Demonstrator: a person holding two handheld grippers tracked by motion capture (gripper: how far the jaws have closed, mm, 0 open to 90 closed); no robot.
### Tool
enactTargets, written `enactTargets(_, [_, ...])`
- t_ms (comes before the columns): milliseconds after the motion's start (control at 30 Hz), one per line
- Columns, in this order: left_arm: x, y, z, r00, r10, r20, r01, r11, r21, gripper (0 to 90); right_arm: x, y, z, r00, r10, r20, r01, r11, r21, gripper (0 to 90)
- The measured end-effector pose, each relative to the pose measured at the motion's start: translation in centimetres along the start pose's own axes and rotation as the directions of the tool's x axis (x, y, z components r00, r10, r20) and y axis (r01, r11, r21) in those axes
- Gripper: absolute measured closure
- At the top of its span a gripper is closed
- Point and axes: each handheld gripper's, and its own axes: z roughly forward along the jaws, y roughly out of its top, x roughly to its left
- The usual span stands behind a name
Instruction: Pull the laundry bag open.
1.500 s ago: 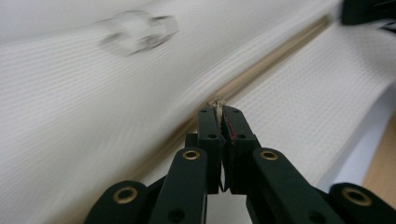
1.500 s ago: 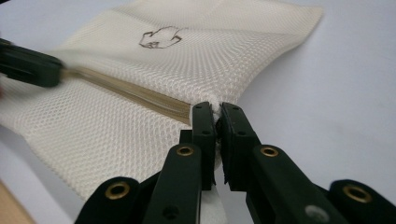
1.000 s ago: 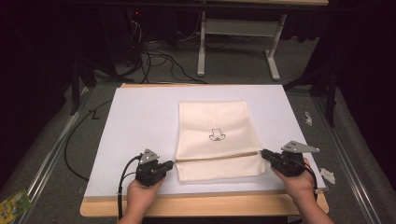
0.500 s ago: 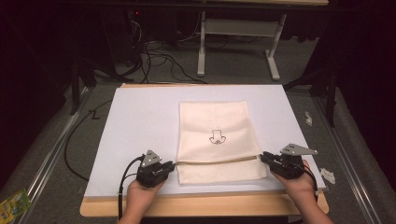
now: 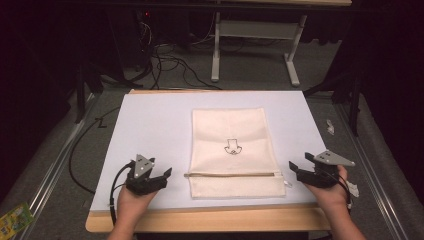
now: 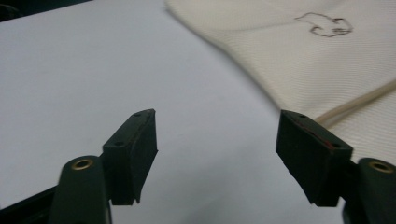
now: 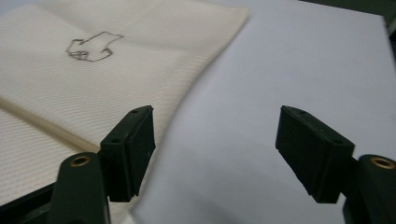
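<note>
A: Tally on the table?
B: One cream cloth bag point(image 5: 231, 150), lying flat, with one small outline drawing point(image 5: 232, 146) and one cord point(image 5: 232, 174) across it. One white sheet point(image 5: 150, 130) beneath.
A: Tools?
B: Two grippers: left gripper point(image 5: 161, 179), right gripper point(image 5: 296, 169). Two black jaws each. Two hands.
A: Off the table?
B: One green packet point(image 5: 14, 220) on the floor.

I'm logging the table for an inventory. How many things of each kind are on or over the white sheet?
Cream cloth bag: 1
Handheld grippers: 2, left gripper and right gripper, jaws open, nothing between them
White sheet: 1
Total: 4
</note>
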Motion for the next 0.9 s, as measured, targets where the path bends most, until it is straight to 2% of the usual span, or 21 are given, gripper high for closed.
enactTargets(100, [2.1, -0.4, -1.1, 0.9983, -0.041, -0.041, 0.041, 0.9990, -0.018, 27.9, -1.6, -0.2, -0.6, 0.9989, 0.034, 0.032, -0.034, 0.999, -0.008, 23.8])
enactTargets(133, [2.1, -0.4, -1.1, 0.9983, -0.041, -0.041, 0.041, 0.9990, -0.018, 27.9, -2.0, -0.3, -0.8, 0.9982, 0.044, 0.041, -0.044, 0.999, -0.011, 23.1])
enactTargets(167, [3.1, -0.8, -1.6, 0.9945, -0.094, -0.046, 0.092, 0.9950, -0.040, 28.0, -2.2, -0.3, -0.8, 0.9977, 0.050, 0.047, -0.049, 0.999, -0.016, 22.7])
enactTargets(200, [3.1, -0.8, -1.6, 0.9945, -0.094, -0.046, 0.092, 0.9950, -0.040, 28.0, -2.3, -0.4, -0.8, 0.9970, 0.058, 0.051, -0.058, 0.998, -0.013, 22.5])
enactTargets(233, [3.5, -0.8, -1.8, 0.9907, -0.127, -0.050, 0.124, 0.9906, -0.058, 27.6, -2.2, -0.4, -0.7, 0.9971, 0.057, 0.051, -0.057, 0.998, -0.009, 22.5])
enactTargets(300, [3.4, -0.7, -1.8, 0.9916, -0.114, -0.061, 0.110, 0.9920, -0.061, 25.5, -1.9, -0.3, -0.5, 0.9976, 0.046, 0.052, -0.045, 0.999, -0.009, 22.6])
enactTargets(500, [2.8, -0.6, -1.4, 0.9954, -0.077, -0.058, 0.075, 0.9965, -0.037, 23.7, -1.7, -0.3, -0.6, 0.9980, 0.032, 0.054, -0.031, 0.999, -0.014, 22.7])
enactTargets(733, [2.9, -0.6, -1.4, 0.9944, -0.090, -0.056, 0.088, 0.9953, -0.041, 22.2, -1.7, -0.3, -0.6, 0.9979, 0.033, 0.055, -0.032, 0.999, -0.021, 22.0])
enactTargets(767, [3.0, -0.7, -1.3, 0.9936, -0.089, -0.070, 0.086, 0.9953, -0.043, 21.0, -1.7, -0.3, -0.7, 0.9976, 0.037, 0.059, -0.036, 0.999, -0.020, 21.0])
enactTargets(900, [3.1, -0.7, -1.1, 0.9926, -0.097, -0.073, 0.095, 0.9949, -0.035, 15.8, -1.7, -0.2, -0.6, 0.9974, 0.039, 0.061, -0.037, 0.999, -0.024, 18.5])
